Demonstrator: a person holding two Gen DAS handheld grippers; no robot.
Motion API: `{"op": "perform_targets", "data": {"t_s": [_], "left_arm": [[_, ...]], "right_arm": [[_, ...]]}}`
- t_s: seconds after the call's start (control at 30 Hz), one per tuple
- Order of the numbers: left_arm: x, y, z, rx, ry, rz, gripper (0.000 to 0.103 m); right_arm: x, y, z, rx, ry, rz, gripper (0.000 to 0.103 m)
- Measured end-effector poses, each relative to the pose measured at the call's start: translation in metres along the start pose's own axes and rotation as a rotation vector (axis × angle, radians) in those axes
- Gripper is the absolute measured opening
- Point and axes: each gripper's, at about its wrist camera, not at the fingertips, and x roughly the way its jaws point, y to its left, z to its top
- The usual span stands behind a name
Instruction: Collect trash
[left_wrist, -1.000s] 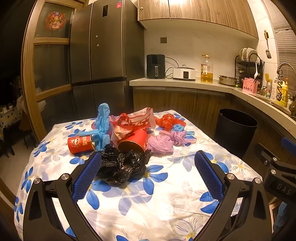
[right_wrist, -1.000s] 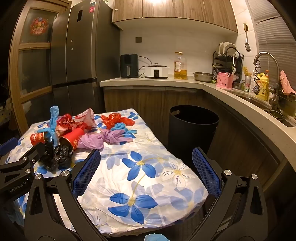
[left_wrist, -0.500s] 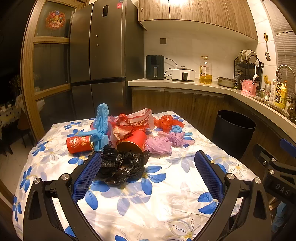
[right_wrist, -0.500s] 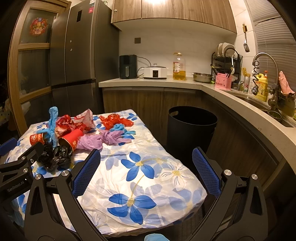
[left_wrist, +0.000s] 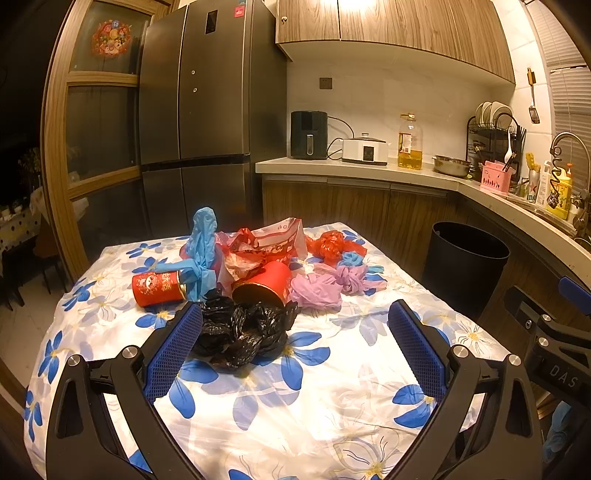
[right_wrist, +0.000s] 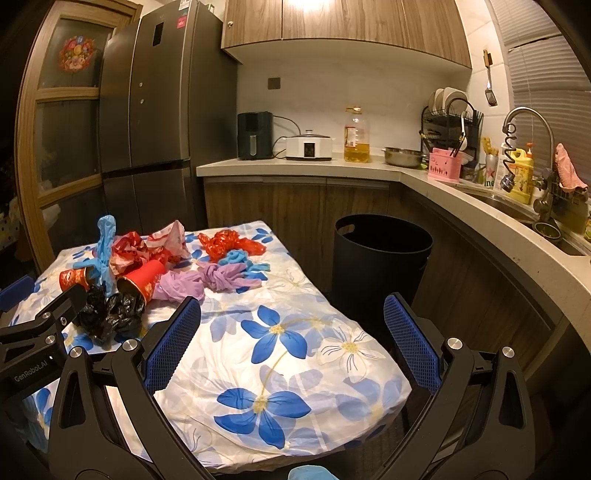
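1. Trash pile (left_wrist: 255, 280) sits at the table's (left_wrist: 332, 387) far edge; my left gripper (left_wrist: 291, 347) and right gripper (right_wrist: 291, 339) both gape, empty.
2. Only my right view shows "GenRobot.AI"; my left shows "DAS".

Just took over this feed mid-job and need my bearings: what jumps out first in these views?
A heap of trash in the middle of the flowered tablecloth: a crumpled black bag nearest the open left gripper, with a tipped red cup just behind it. An open black bin stands on the floor past the table's right edge, beyond the open right gripper.
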Motion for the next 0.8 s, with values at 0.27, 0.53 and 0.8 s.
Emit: {"op": "perform_targets", "data": {"t_s": [0.27, 0.53, 0.8], "left_arm": [[-0.0001, -0.0005, 0.0013, -0.002, -0.003, -0.004, 0.097], [-0.0003, -0.0022, 0.0034, -0.004, -0.005, -0.004, 0.097], [-0.0004, -0.0015, 0.0032, -0.005, -0.005, -0.006, 0.097]], "right_arm": [[-0.0004, -0.0021, 0.0033, 0.000, -0.003, 0.000, 0.098], [-0.0022, -0.0046, 0.0029, 0.000, -0.008, 0.001, 0.098], [-0.0053, -0.0021, 0.0023, -0.001, -0.017, -0.003, 0.098]]}}
